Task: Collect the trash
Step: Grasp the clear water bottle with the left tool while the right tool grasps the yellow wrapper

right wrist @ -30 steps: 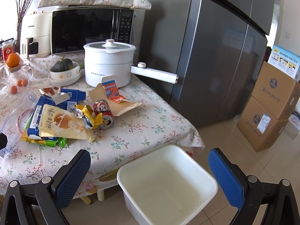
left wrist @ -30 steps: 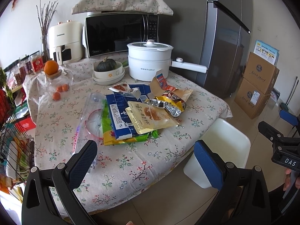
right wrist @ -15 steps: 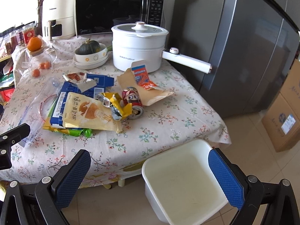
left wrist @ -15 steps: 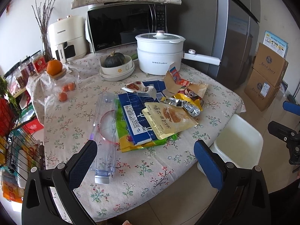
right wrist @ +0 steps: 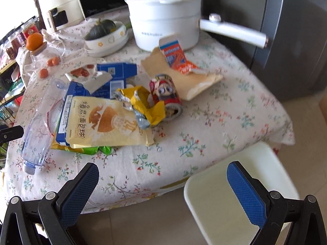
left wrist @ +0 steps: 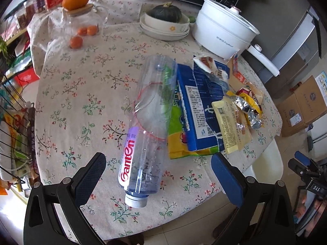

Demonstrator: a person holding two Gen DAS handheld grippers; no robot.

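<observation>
So the left gripper [left wrist: 158, 170] is wide open with nothing in it, hovering over the near edge of the table [left wrist: 81, 85], and the clear plastic bottle [left wrist: 147, 126] sits pretty much dead ahead between its two blue pads. The bottle lies flat on its side, cap pointing back toward the gripper and base pointing away toward the bowls, so its long axis runs roughly along the gripper's line of sight, tilted a bit to the right. Looks like closing across the neck end would be the easy grab.

The right gripper [right wrist: 162, 187] is open and empty too, hanging lower, just off the table edge with the white bin [right wrist: 241, 200] on the floor right under it. From that side the bottle [right wrist: 38, 134] is way over to the left, past the beige snack bag [right wrist: 106, 126] and the crushed can [right wrist: 166, 96]. The left hand seems clearly nearer to the bottle, while the right one is better placed for the wrapper pile or the bin
</observation>
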